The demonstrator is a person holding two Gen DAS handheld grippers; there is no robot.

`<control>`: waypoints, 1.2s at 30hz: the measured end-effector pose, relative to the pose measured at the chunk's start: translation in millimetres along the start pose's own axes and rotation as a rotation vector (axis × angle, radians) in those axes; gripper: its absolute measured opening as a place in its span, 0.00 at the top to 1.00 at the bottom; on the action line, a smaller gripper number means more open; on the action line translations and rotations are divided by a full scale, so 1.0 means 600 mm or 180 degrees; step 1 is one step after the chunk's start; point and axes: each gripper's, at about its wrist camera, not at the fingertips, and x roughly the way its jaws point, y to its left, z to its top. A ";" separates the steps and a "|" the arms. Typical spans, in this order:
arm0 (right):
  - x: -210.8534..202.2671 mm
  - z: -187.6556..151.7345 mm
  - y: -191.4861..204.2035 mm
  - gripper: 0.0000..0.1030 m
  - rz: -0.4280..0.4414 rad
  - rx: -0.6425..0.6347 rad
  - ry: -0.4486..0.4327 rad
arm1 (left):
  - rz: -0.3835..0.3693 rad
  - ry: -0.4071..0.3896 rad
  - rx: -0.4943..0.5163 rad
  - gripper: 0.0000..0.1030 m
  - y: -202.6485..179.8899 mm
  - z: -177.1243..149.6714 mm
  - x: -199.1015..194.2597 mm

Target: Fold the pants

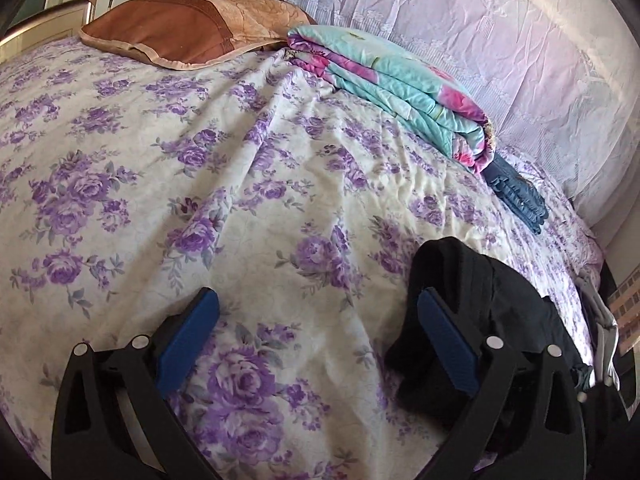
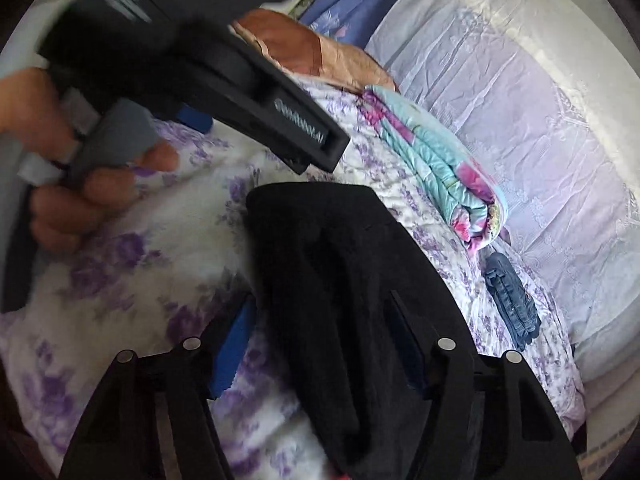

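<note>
The black pants [image 1: 492,312] lie folded in a bundle on the floral bed sheet [image 1: 248,200], at the lower right of the left wrist view. My left gripper [image 1: 318,312] is open above the sheet; its right finger [image 1: 444,340] sits at the pants' left edge and nothing is between the jaws. In the right wrist view the pants [image 2: 332,280] fill the space between the fingers of my right gripper [image 2: 324,344], which stand wide apart and are open. The left gripper's body and a hand [image 2: 168,68] show at upper left.
A folded teal and pink quilt [image 1: 404,88] and a folded blue denim garment [image 1: 516,192] lie along the bed's far side by a white lace curtain [image 1: 500,40]. A brown pillow [image 1: 180,28] lies at the head. The bed's edge is at right.
</note>
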 end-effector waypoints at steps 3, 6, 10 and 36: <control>0.023 -0.008 -0.004 0.60 -0.0107 0.0076 0.0039 | -0.0056 0.0001 -0.0024 0.04 0.003 0.001 0.001; 0.030 -0.020 -0.015 0.78 -0.0031 0.0301 0.0044 | -0.0123 -0.0005 -0.0067 0.04 0.006 0.001 0.000; 0.008 -0.039 -0.029 0.81 -0.0021 0.0618 -0.0211 | -0.0145 0.0006 -0.0034 0.04 0.004 0.001 -0.001; -0.026 -0.061 -0.102 0.82 0.0074 0.1358 -0.0594 | -0.2076 0.1828 -0.0580 0.04 -0.074 0.015 0.076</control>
